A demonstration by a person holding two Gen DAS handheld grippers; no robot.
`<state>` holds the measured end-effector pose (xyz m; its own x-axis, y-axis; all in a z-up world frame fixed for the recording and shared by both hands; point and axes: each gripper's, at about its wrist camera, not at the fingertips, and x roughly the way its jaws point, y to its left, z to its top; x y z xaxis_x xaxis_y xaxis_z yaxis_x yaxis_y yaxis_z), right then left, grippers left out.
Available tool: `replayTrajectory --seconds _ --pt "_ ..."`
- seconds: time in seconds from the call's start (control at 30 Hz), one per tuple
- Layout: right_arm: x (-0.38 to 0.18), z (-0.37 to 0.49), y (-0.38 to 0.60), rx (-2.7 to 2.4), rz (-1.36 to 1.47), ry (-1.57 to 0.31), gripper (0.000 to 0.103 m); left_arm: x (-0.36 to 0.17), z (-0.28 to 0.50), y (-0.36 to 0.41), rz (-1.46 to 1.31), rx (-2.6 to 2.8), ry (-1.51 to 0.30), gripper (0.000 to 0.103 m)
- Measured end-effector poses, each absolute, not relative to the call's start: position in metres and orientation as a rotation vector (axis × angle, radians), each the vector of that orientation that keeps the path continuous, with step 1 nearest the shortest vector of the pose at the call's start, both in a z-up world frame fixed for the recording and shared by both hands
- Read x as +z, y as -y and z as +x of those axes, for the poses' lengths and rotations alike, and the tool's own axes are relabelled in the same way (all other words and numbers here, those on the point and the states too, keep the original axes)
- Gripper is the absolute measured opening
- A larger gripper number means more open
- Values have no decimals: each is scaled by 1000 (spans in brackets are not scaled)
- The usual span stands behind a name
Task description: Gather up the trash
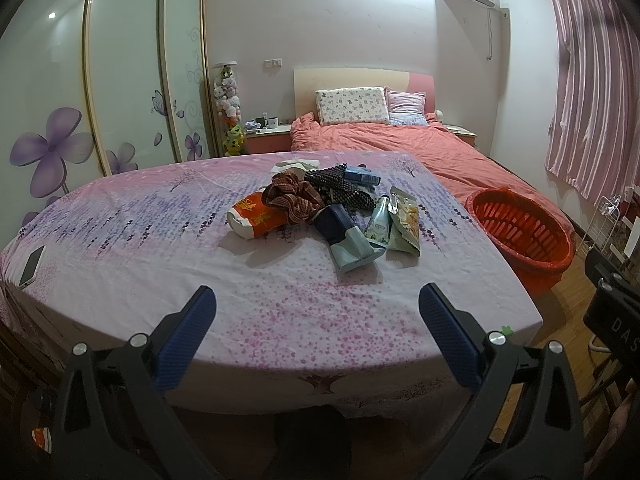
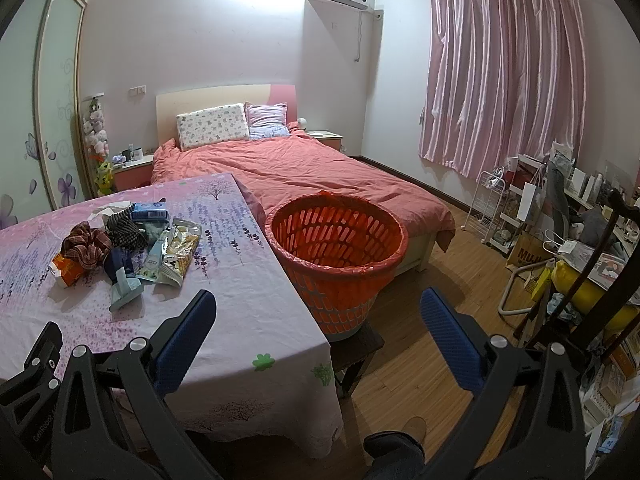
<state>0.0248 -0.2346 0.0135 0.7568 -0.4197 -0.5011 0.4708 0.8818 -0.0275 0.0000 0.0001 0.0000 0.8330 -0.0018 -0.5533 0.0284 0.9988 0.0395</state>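
A pile of trash [image 1: 320, 208] lies mid-table on the floral cloth: an orange-and-white packet [image 1: 256, 218], a blue-grey pouch [image 1: 344, 240], a pale tube [image 1: 379, 224], a snack bag [image 1: 406, 222], a blue box [image 1: 362, 175] and dark cloth pieces [image 1: 296, 196]. The pile also shows in the right wrist view [image 2: 124, 236]. An orange slatted basket [image 2: 336, 248] stands on a stool right of the table; it also shows in the left wrist view [image 1: 520, 228]. My left gripper [image 1: 316, 312] is open and empty over the near table edge. My right gripper [image 2: 316, 316] is open and empty near the table's right corner.
A phone [image 1: 32, 266] lies at the table's left edge. A bed with a red cover [image 2: 304, 176] stands behind the table. Shelves and clutter [image 2: 560, 232] fill the right side. Wooden floor [image 2: 432, 344] lies between the basket and the clutter.
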Motion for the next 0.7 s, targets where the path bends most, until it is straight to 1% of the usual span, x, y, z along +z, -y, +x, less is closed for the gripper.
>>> replayTrajectory --seconds 0.37,0.57,0.7 --pt "13 28 234 -482 104 -526 101 -3 4 -5 48 -7 -593 99" --pt "9 48 237 -458 109 -531 101 -10 35 -26 21 38 -611 99" --pt "2 81 233 -417 97 -566 101 -15 65 -58 -7 77 -628 99"
